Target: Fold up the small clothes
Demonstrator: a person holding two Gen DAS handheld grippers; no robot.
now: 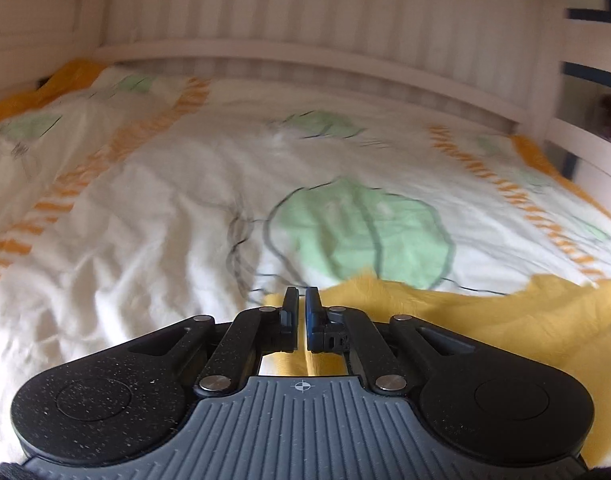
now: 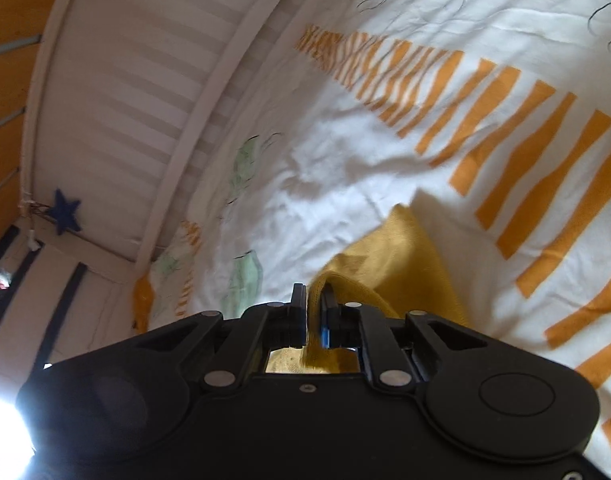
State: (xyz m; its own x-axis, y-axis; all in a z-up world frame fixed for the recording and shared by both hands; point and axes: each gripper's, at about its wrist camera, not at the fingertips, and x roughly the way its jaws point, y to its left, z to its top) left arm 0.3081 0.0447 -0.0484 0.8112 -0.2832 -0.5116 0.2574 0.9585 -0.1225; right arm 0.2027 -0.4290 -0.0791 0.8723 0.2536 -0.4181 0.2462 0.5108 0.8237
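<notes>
So both grippers are down low over the bed, and the yellow garment [image 1: 485, 320] is the closest thing to them. In the left wrist view it's spread flat on the duvet [image 1: 145, 220] toward the near right part of the bed, running under the left gripper [image 1: 301, 300]. The jaws there are nearly closed, just a thin slit between them, and I can't see any cloth in that slit, the yellow just shows underneath through the frame.

Right wrist view is clearer: the right gripper [image 2: 315, 300] has its jaws pinched on a rolled edge of the yellow garment [image 2: 401, 260], fabric squeezed right between the pads. The rest of it trails off ahead and to the right, resting on the duvet [image 2: 345, 160].

Past the garment it's all wrinkly white duvet with a big green leaf print [image 1: 361, 232] just beyond the yellow edge, and rows of orange stripes [image 2: 505, 152] running off toward the far side. Both views are a bit motion-blurred so the finer print is mush.

Far edge of the bed is boxed in by a white slatted bed rail [image 1: 305, 52], so there's a wall right behind the work area. In the right wrist view there's a little dark blue star [image 2: 65, 210] hanging at the corner of that rail, with orange wood panelling [image 2: 13, 40] beyond it
</notes>
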